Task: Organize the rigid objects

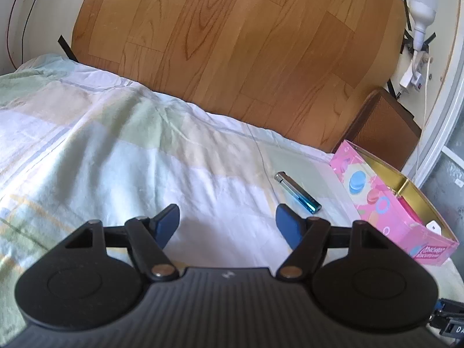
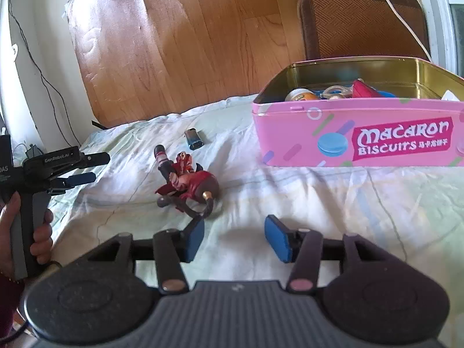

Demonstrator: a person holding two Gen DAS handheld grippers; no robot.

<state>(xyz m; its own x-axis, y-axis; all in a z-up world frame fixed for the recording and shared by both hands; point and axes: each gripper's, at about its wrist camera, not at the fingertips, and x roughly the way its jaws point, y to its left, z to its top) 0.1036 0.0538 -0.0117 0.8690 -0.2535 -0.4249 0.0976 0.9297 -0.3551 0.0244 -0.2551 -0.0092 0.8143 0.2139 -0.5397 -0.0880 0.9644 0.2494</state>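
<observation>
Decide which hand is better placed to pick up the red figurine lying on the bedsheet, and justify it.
Right. The right tool sits open just short of the figurine, whose base nearly meets its left finger. The left tool faces the lighter instead.

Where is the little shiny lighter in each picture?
Left wrist view: the small silver and blue lighter lies on the pale checked bedsheet, right of centre, just left of the pink macaron biscuit tin.
Right wrist view: the lighter lies farther back, above the red toy figurine, left of the tin.
Shared landmark: the pink tin.
</observation>
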